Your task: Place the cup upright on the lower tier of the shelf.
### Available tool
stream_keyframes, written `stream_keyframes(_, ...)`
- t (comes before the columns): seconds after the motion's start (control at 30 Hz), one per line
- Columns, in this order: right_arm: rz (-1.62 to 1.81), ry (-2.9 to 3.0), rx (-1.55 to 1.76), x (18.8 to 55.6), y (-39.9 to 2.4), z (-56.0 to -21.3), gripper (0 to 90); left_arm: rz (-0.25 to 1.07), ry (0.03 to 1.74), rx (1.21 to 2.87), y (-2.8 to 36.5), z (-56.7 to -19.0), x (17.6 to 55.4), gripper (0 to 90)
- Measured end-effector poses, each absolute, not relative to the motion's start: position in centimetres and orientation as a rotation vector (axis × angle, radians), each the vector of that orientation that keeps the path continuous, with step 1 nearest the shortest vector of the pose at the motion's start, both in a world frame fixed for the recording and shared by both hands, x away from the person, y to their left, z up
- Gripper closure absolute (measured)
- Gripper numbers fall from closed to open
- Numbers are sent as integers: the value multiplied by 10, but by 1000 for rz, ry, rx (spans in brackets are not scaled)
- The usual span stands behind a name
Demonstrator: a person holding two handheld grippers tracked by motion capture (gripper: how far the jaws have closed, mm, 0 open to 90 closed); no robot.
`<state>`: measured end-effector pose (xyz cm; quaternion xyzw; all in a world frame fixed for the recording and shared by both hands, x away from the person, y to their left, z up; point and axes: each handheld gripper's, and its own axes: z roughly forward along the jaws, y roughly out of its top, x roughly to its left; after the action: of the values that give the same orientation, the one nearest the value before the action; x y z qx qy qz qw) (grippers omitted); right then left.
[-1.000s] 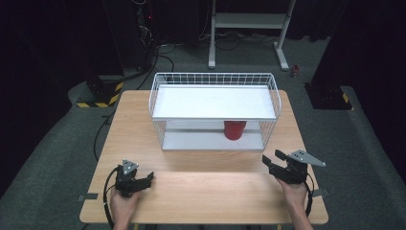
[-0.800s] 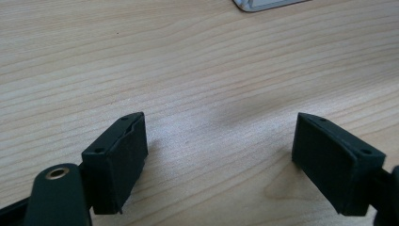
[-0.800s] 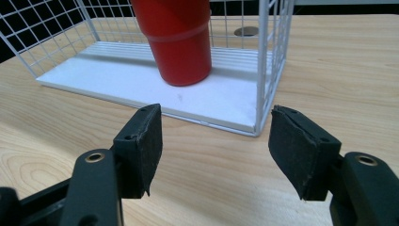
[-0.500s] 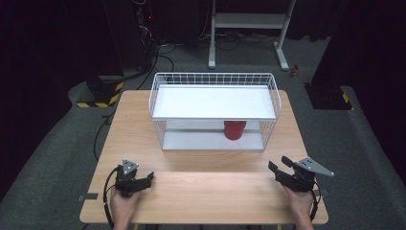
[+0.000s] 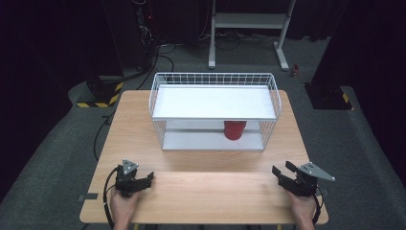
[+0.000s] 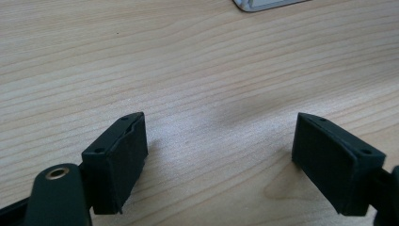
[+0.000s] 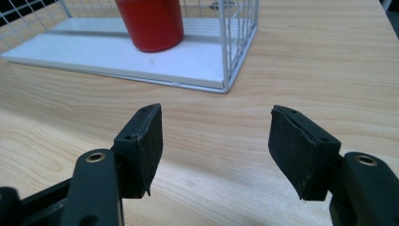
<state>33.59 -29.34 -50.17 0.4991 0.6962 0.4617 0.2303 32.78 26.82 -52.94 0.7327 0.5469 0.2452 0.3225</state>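
Observation:
A red cup (image 5: 234, 129) stands upside down on the lower shelf of a white wire rack (image 5: 214, 111) at the middle of the wooden table (image 5: 206, 187). In the right gripper view the red cup (image 7: 150, 23) sits ahead and to the left on the rack's white base (image 7: 117, 59). My right gripper (image 5: 283, 173) rests near the table's front right corner, jaws apart with only bare wood between them (image 7: 216, 146). At the front left lies my left gripper (image 5: 146, 179), also open over bare wood (image 6: 219, 150).
The rack has a white upper shelf (image 5: 215, 101) above the cup and wire walls at both ends. Dark floor surrounds the table, with a metal stand (image 5: 249, 21) and cables behind it. Bare wood spans the front between the two grippers.
My right gripper has moved toward the table's front right corner and sunk lower. The left gripper has kept still.

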Motion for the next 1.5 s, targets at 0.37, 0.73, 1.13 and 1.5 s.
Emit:
stream_keyframes(0.37,1170,1938,1369,337,-295,-508,359,644,1437,1922,268,-529,328,187)
stream_keyframes(0.73,1025,1990,1346,344,-288,-516,358,645,1437,1922,268,-529,328,187)
stream_keyframes(1.13,959,2019,1331,350,-283,-520,353,645,1436,1922,268,-529,328,187)
stream_keyframes(1.5,898,2084,1330,357,-278,-522,311,646,1436,1922,268,-529,328,188)
